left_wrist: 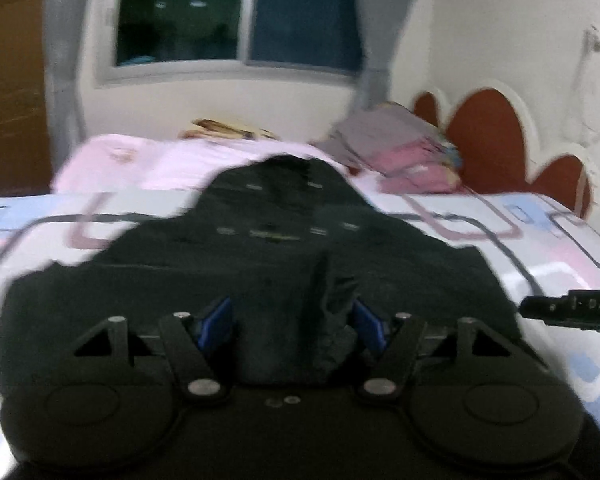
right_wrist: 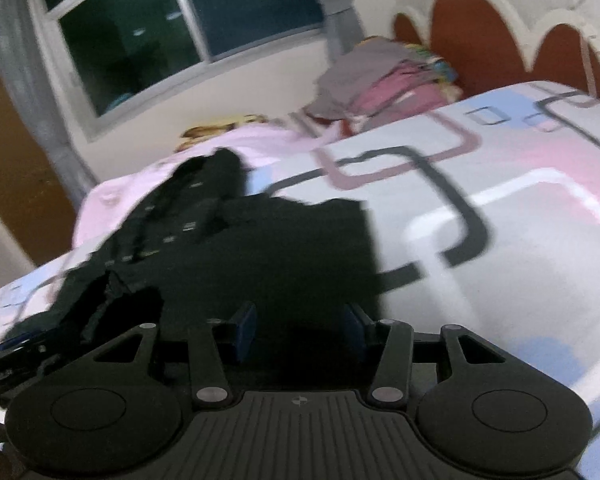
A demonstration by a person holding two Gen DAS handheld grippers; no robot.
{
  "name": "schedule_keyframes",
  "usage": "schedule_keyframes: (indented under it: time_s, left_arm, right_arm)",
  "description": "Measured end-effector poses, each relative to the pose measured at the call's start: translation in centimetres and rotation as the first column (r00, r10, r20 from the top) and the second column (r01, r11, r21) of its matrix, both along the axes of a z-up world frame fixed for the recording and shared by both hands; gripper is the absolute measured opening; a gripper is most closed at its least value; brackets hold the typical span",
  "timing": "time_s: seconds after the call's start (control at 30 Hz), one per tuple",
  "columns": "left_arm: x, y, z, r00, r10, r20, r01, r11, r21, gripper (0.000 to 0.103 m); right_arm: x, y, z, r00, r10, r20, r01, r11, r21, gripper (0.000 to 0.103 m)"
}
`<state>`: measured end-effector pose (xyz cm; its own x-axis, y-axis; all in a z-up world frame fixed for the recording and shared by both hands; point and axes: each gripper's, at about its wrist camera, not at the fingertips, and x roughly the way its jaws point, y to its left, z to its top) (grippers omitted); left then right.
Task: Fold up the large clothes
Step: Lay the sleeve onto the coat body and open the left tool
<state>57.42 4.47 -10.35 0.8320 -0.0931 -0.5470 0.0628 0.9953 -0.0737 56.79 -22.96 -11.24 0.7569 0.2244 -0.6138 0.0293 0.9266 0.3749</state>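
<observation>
I see the black garment [left_wrist: 268,264] spread limp on the bed [left_wrist: 500,232], soft and heavy, so with my left tool [left_wrist: 292,322] spread around a loose ridge and my right tool [right_wrist: 300,322] parted over cloth, I'd pinch the hem corners.

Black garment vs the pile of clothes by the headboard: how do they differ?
The black garment is one dark piece spread across the patterned bed sheet, close to both grippers; the pile of clothes is a heap of grey, pink and coloured pieces. The garment lies near and in reach; the pile sits far back against the red headboard. Both rest on the bed.
</observation>
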Motion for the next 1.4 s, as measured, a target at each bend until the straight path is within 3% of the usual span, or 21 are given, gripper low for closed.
schedule_keyframes:
  time_s: [0.17,0.3,0.33,0.37,0.43,0.6,0.67,0.8,0.83,0.9,1.0,1.1,1.23,1.4]
  left_arm:
    - [-2.4,6.3,1.3,0.991,0.129,0.025,-0.129,0.991,-0.020,0.064]
    - [-3.9,10.5,0.9,0.975,0.223,-0.005,-0.223,0.975,-0.009,0.064]
    - [-4.2,11.4,0.5,0.969,0.244,-0.024,-0.245,0.970,-0.006,0.064]
    - [-4.5,12.1,0.2,0.965,0.258,-0.038,-0.259,0.966,-0.008,0.063]
    - [-5.1,12.9,-0.6,0.959,0.276,-0.057,-0.277,0.961,-0.006,0.063]
    - [-5.7,13.9,-2.5,0.954,0.277,-0.116,-0.280,0.960,-0.006,0.063]
    - [-5.1,13.8,-3.3,0.952,0.274,-0.138,-0.276,0.961,0.003,0.063]
    - [-3.9,14.1,-4.3,0.949,0.276,-0.153,-0.280,0.960,-0.003,0.058]
    - [-3.6,14.1,-4.3,0.949,0.275,-0.154,-0.279,0.960,-0.006,0.057]
    - [-2.9,14.1,-4.3,0.947,0.278,-0.158,-0.282,0.959,-0.001,0.056]
    - [-2.6,14.0,-4.5,0.949,0.272,-0.161,-0.273,0.962,0.011,0.051]
    - [-2.4,13.9,-4.6,0.952,0.257,-0.165,-0.258,0.966,0.017,0.046]
    - [-2.3,13.8,-4.5,0.958,0.246,-0.149,-0.248,0.969,0.004,0.042]
    - [-1.3,12.9,-4.2,0.967,0.218,-0.134,-0.219,0.976,0.007,0.042]
  right_arm:
    - [0.7,4.6,0.1,0.996,0.093,0.004,-0.093,0.995,0.023,0.048]
    - [1.1,7.7,-0.2,0.988,0.153,-0.003,-0.153,0.987,0.039,0.048]
    - [1.1,8.3,-0.4,0.987,0.161,-0.008,-0.161,0.986,0.036,0.050]
    - [1.1,8.7,-0.6,0.986,0.164,-0.012,-0.164,0.986,0.033,0.065]
    - [1.0,9.4,-0.8,0.985,0.174,-0.006,-0.173,0.984,0.032,0.078]
    - [2.3,10.7,-2.2,0.975,0.218,-0.048,-0.216,0.976,0.040,0.077]
    - [3.1,11.5,-2.9,0.968,0.235,-0.085,-0.233,0.972,0.026,0.053]
    - [3.6,12.8,-3.2,0.960,0.266,-0.085,-0.268,0.963,-0.023,0.031]
    - [3.6,12.8,-3.1,0.960,0.273,-0.069,-0.276,0.961,-0.037,0.017]
    - [3.4,12.1,-2.5,0.964,0.262,-0.040,-0.264,0.963,-0.047,0.009]
    - [2.7,8.4,-0.8,0.992,0.121,0.039,-0.118,0.990,-0.073,0.006]
    - [2.4,3.8,-0.7,0.999,-0.024,0.034,0.028,0.994,-0.105,0.006]
    - [2.4,0.5,-1.5,0.999,-0.042,-0.005,0.042,0.997,-0.072,0.006]
    - [2.2,0.9,-1.3,0.999,-0.035,0.010,0.036,0.993,-0.110,0.006]
